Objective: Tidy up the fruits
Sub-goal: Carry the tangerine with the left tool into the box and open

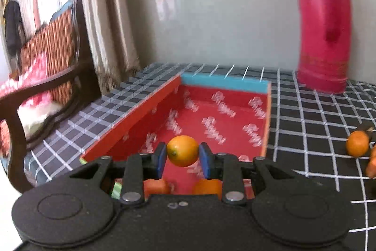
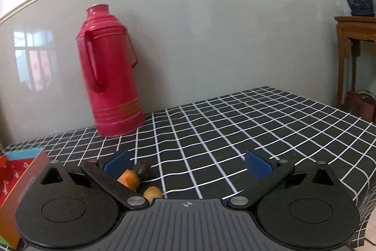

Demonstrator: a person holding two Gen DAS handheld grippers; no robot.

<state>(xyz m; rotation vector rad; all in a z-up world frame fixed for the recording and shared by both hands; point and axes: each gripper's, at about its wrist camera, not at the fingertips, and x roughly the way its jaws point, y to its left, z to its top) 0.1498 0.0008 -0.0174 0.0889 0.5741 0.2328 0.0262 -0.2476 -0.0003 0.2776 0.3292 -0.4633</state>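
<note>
Plenty of bare checked tablecloth [image 2: 246,124] stretches toward the table's far right corner and right edge, with only the red thermos flask [image 2: 109,72] standing at the back edge against the wall. The red box [image 1: 218,119], open-topped with a blue far wall, sits along the table's left edge, a wooden chair [image 1: 54,77] just beyond that edge. The left gripper [image 1: 182,158] hangs over the box's near end, its blue pads clamped on a small orange fruit [image 1: 182,151], one pad on each side. Below the fingers, two orange shapes lie in the box, mostly hidden by the gripper body. The right gripper [image 2: 188,165] has its fingers wide apart, nothing between them, above bare cloth near the front edge. By its left finger lie an orange fruit [image 2: 128,178] with a dark piece beside it and a yellowish one [image 2: 152,193], both partly covered and hard to identify. More orange fruits [image 1: 357,142] are cut off at the left view's right border.
</note>
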